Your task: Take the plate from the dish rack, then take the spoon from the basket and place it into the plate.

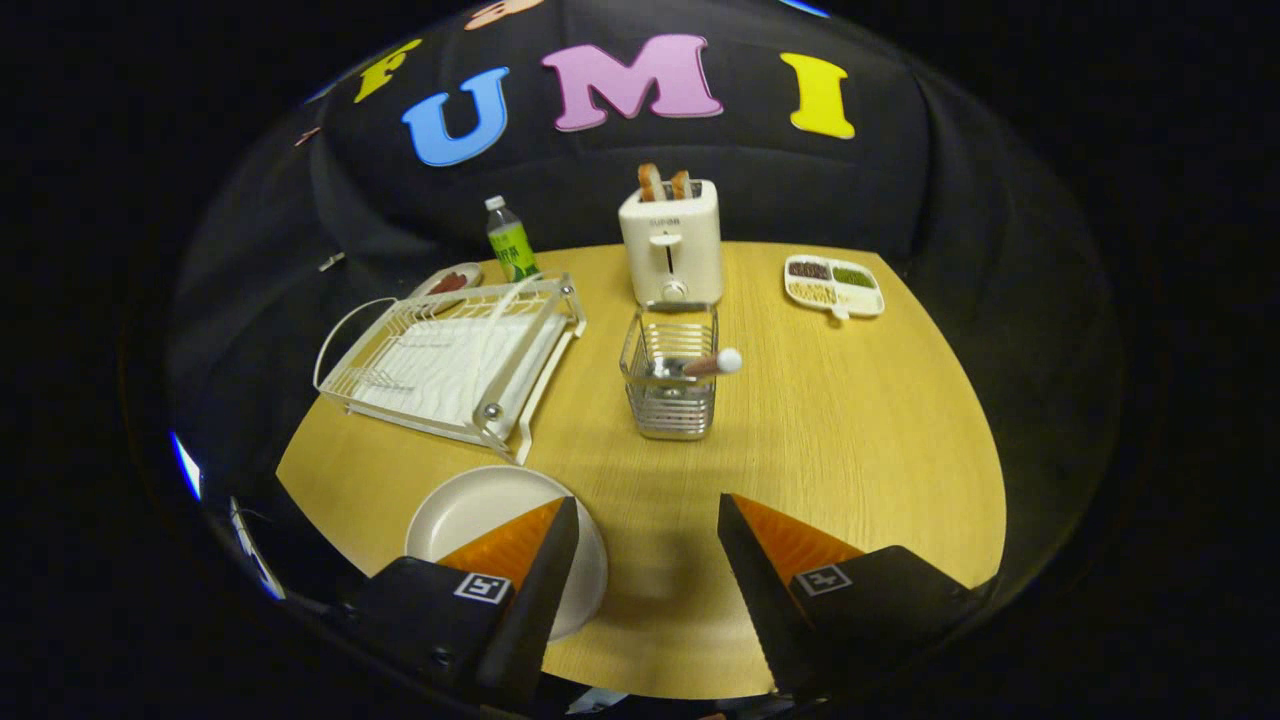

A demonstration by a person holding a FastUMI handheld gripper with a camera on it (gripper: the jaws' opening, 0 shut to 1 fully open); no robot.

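Observation:
A white plate (470, 510) lies flat on the wooden table (860, 450), partly under my left finger. The white wire dish rack (450, 360) stands beyond it, with no plate in it. Straight ahead of the fingers stands a metal wire basket (670, 375); the spoon (712, 364) leans inside it, its pale rounded handle end sticking out over the right rim. My gripper (648, 515) is open, with only bare tabletop between its fingers, well short of the basket.
A white toaster (671, 243) with two slices of bread stands behind the basket. A green-labelled bottle (511, 243) and a small dish (452, 279) sit behind the rack. A divided tray (834, 285) of dried foods lies at the far right.

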